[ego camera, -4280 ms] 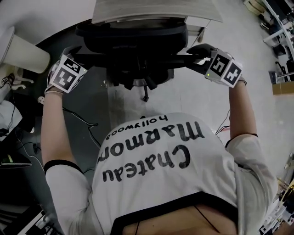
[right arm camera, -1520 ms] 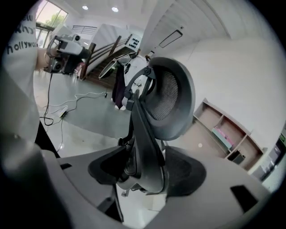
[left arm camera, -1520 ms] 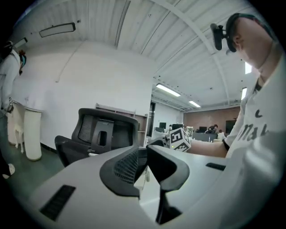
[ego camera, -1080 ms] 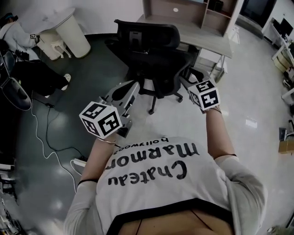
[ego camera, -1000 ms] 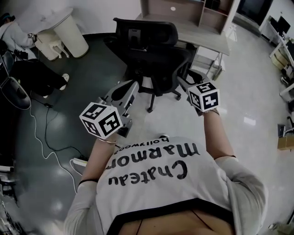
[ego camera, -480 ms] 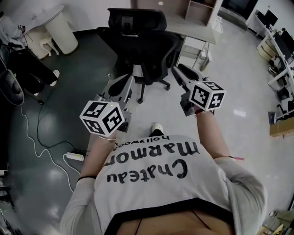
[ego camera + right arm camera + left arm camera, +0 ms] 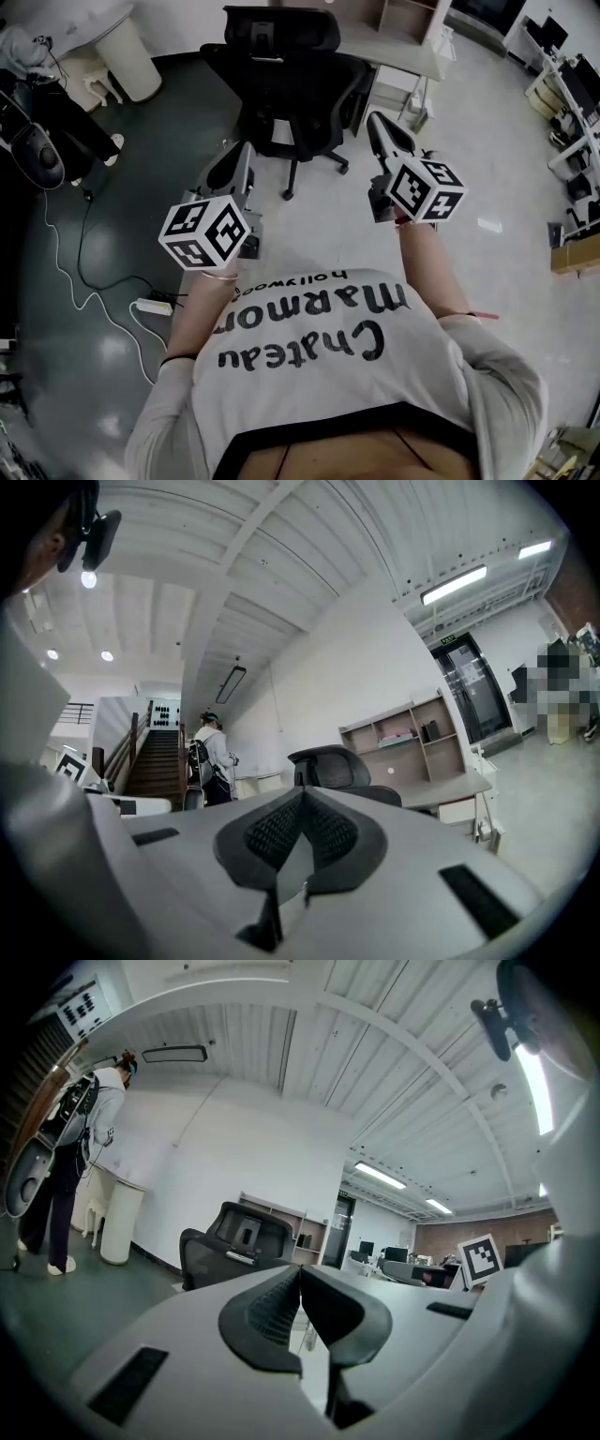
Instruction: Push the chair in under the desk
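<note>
The black office chair stands on its wheeled base close against the left end of the light wooden desk. Both grippers hang in the air short of it, touching nothing. My left gripper is shut and empty; in the left gripper view it points level at the chair. My right gripper has just been closing and is now shut, with nothing between its jaws. In the right gripper view it points at the chair's headrest and the desk.
A white cylindrical bin and a standing person are at the far left. A power strip and its cable lie on the dark floor by my left arm. Shelves stand behind the desk, and stairs rise beyond the person.
Earlier both grippers were at the chair's sides by the desk. Since then they have come away and the chair now stands farther off. Within the last second the right gripper's jaws closed.
</note>
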Available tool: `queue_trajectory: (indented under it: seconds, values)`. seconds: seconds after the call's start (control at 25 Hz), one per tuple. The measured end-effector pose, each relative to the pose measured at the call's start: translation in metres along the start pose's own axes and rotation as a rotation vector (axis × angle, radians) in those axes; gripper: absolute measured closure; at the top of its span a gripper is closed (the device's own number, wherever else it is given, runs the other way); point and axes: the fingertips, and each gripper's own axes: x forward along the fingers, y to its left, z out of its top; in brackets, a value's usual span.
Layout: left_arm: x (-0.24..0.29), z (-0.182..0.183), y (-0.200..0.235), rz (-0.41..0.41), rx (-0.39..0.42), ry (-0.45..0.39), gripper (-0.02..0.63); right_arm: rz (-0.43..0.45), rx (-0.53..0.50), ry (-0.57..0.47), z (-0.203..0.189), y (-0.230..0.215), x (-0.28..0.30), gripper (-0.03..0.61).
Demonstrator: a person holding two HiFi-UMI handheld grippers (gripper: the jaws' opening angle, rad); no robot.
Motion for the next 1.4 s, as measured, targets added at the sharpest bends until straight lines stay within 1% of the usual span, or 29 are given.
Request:
queue_trajectory:
  seconds: [0.2,0.56,0.8,1.08,1.28,1.4]
  values:
    - [-0.002,-0.007,-0.004,0.014,-0.012,-0.004,0.595,-0.013,-0.056,0.016,-0.004,-0.004,-0.002,0.569]
    - [-0.005,-0.015,-0.032,0.035,-0.038,0.001,0.595,-0.005,-0.093,0.059,-0.004,-0.016,-0.023,0.571]
    - [-0.011,-0.023,-0.051,0.058,-0.072,0.006,0.595,0.007,-0.088,0.087,-0.006,-0.025,-0.044,0.571]
    - [-0.015,-0.034,-0.072,0.064,-0.08,0.013,0.595,-0.006,-0.076,0.102,-0.011,-0.044,-0.067,0.571]
    - [-0.019,-0.042,-0.081,0.067,-0.1,0.024,0.595,-0.006,-0.07,0.115,-0.016,-0.047,-0.079,0.571]
    - [-0.021,-0.045,-0.084,0.066,-0.098,0.026,0.595,-0.007,-0.067,0.121,-0.019,-0.048,-0.083,0.571]
